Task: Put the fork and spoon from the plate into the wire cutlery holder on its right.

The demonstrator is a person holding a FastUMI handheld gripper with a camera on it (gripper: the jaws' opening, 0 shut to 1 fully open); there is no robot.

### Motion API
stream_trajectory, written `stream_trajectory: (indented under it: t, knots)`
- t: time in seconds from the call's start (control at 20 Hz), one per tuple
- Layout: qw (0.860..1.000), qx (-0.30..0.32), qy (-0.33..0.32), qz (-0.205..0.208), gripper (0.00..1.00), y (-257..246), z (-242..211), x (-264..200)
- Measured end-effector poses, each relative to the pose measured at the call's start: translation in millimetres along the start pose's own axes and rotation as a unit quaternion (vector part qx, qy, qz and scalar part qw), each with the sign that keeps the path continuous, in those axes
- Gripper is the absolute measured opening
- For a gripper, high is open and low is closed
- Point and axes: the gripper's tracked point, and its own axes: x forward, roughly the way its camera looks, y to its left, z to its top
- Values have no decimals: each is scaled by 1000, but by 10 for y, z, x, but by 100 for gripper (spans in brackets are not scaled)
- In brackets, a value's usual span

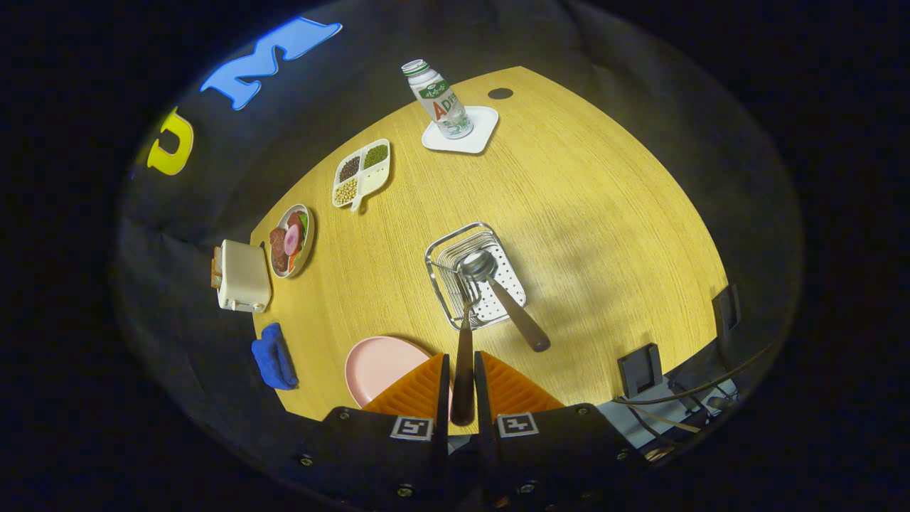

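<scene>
My gripper [462, 370] is shut on the brown handle of the fork [465, 334], which points ahead with its tines [469, 290] over the near part of the wire cutlery holder [442, 249]. The spoon [501, 295] lies in the holder, bowl inside and brown handle sticking out over its near right rim. The pink plate [380, 364] sits on the table just left of my fingers, partly hidden by them, with nothing on the part I see.
On the wooden table [604, 213] stand a bottle [441, 99] on a white coaster, a divided dish of beans [361, 173], a plate of food [290, 240], a toaster [242, 276] and a blue cloth [274, 355]. Black brackets [640, 368] and cables sit at the near right edge.
</scene>
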Motion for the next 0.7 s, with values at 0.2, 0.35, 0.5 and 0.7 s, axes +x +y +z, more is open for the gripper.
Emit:
stream_trajectory:
  t: [0.2, 0.35, 0.5, 0.7]
  knots:
    - [1000, -12, -21, -2, 19, -2, 75, -127]
    - [999, -25, -42, 3, 19, 62, 141, -237]
    - [996, -49, -77, 4, 19, 120, 224, -362]
    - [985, -79, -154, 12, 19, 265, 442, -654]
